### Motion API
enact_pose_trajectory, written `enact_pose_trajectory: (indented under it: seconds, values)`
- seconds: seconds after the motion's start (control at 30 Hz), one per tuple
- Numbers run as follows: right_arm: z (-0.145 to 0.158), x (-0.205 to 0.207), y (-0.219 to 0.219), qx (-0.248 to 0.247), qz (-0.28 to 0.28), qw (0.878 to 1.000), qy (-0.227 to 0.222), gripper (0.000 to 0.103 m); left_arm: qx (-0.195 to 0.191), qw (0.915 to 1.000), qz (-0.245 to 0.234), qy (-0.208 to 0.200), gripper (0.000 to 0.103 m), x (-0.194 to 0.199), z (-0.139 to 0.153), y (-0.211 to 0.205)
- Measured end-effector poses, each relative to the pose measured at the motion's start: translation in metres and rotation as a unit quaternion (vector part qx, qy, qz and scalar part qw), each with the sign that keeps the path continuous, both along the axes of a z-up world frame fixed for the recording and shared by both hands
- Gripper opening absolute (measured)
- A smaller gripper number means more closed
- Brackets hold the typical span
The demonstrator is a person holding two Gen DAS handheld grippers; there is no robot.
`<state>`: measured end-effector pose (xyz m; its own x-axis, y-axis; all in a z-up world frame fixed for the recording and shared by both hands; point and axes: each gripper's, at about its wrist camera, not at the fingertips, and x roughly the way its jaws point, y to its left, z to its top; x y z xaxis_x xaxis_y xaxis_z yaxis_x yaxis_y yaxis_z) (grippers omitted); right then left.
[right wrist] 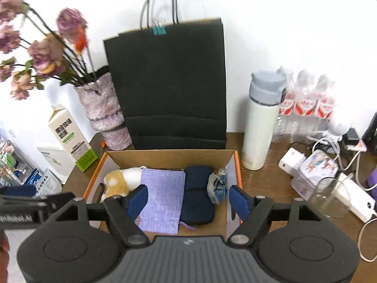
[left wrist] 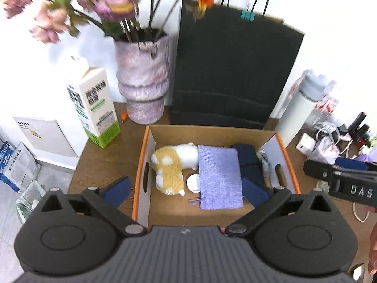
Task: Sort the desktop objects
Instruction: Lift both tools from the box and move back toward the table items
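Note:
An open cardboard box (left wrist: pixel 212 133) with orange edges stands on the brown desk. Inside lie a yellow and white plush toy (left wrist: pixel 170 167), a purple cloth pouch (left wrist: pixel 219 176), a navy case (left wrist: pixel 249 162), a small white round lid (left wrist: pixel 193 182) and a crumpled wrapper (right wrist: pixel 218 186). My left gripper (left wrist: pixel 186 191) hovers above the box, open, with nothing between its blue pads. My right gripper (right wrist: pixel 188 200) also hangs open above the box (right wrist: pixel 169 155), over the pouch (right wrist: pixel 162 200) and the navy case (right wrist: pixel 199 195), holding nothing.
Behind the box stand a black paper bag (left wrist: pixel 231 70), a purple vase (left wrist: pixel 143 80) with flowers and a milk carton (left wrist: pixel 94 103). To the right are a white flask (right wrist: pixel 259 122), wrapped water bottles (right wrist: pixel 306 103), chargers with cables (right wrist: pixel 348 188), a printed tin (right wrist: pixel 313 165) and a glass jar (right wrist: pixel 329 198).

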<state>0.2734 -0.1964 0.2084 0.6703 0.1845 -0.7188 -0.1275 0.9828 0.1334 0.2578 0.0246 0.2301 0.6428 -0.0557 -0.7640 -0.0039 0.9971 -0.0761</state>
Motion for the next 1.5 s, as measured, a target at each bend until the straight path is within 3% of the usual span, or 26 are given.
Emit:
enact_pose_trajectory:
  seconds: [0.3,0.37,0.53,0.7,0.93,1.07,1.17,1.33,1.5]
  values:
    - [0.038,-0.068,0.008,-0.011,0.015,0.998,-0.055,0.080,0.007,0.9972,0.016,-0.072,0.103,-0.065,0.042,0.004]
    - [0.044,-0.084,0.008,-0.004,0.016,0.997,-0.080,0.080,0.015,0.9929,0.015,-0.117,0.103,-0.086,0.049,0.003]
    - [0.043,-0.133,0.010,0.004,0.014,0.984,-0.178,0.080,0.034,0.9717,0.013,-0.233,0.103,-0.140,0.049,-0.004]
    - [0.022,-0.160,0.011,0.006,0.011,0.979,-0.204,0.080,0.055,0.9601,0.019,-0.273,0.101,-0.178,0.031,-0.015]
    - [-0.041,-0.220,0.014,-0.009,0.041,0.978,-0.206,0.080,0.046,0.9646,-0.018,-0.259,0.101,-0.236,-0.024,-0.018]
    - [-0.085,-0.258,0.015,-0.028,0.051,0.978,-0.202,0.081,0.077,0.9640,-0.034,-0.252,0.101,-0.269,-0.068,-0.024]
    - [-0.115,-0.286,0.014,-0.035,0.048,0.980,-0.191,0.081,0.075,0.9665,-0.043,-0.242,0.101,-0.297,-0.099,-0.024]
    - [-0.145,-0.339,0.012,-0.024,0.059,0.982,-0.177,0.081,0.063,0.9728,-0.059,-0.215,0.101,-0.345,-0.135,-0.019]
    - [-0.161,-0.383,0.007,-0.001,0.060,0.985,-0.159,0.082,0.044,0.9776,-0.065,-0.195,0.102,-0.387,-0.152,-0.010]
